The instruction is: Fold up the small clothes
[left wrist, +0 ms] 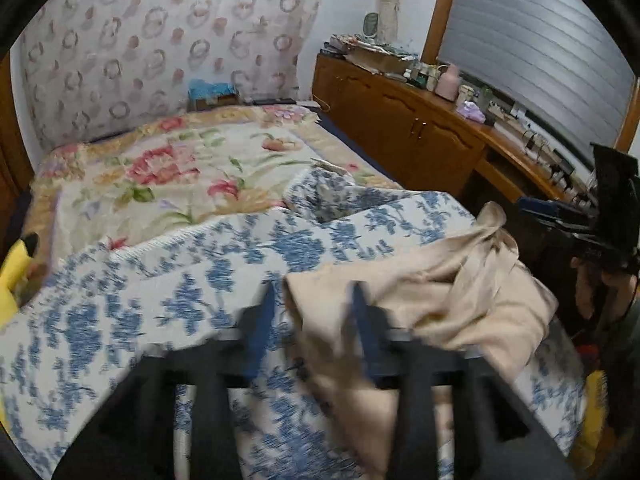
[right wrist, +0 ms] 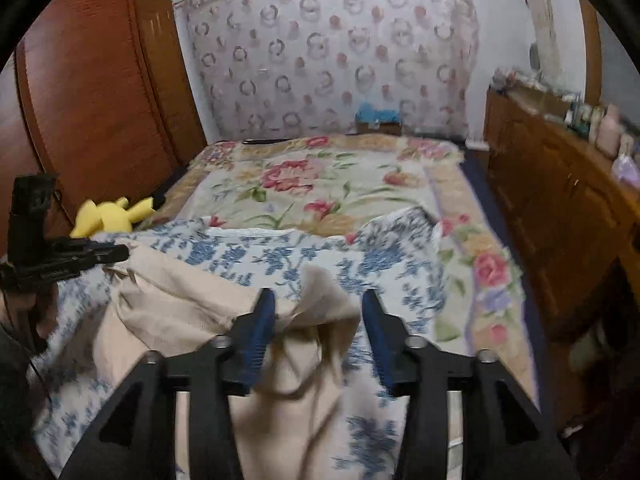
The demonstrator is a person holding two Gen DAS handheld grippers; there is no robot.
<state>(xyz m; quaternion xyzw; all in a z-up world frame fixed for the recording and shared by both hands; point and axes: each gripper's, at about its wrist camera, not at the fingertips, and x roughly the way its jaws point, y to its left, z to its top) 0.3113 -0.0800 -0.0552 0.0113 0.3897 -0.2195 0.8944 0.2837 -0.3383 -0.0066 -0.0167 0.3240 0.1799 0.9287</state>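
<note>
Left tool (left wrist: 314, 300) and right tool (right wrist: 318, 308) both half open, gripping nothing — beige garment (left wrist: 460, 300) loose and rumpled on the bed (right wrist: 320, 184), cloth between the jaws. Smooth flat before creasing — match corners first.

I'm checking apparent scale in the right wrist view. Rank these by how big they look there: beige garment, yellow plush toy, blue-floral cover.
1. blue-floral cover
2. beige garment, though its nearness to the camera inflates it
3. yellow plush toy
</note>
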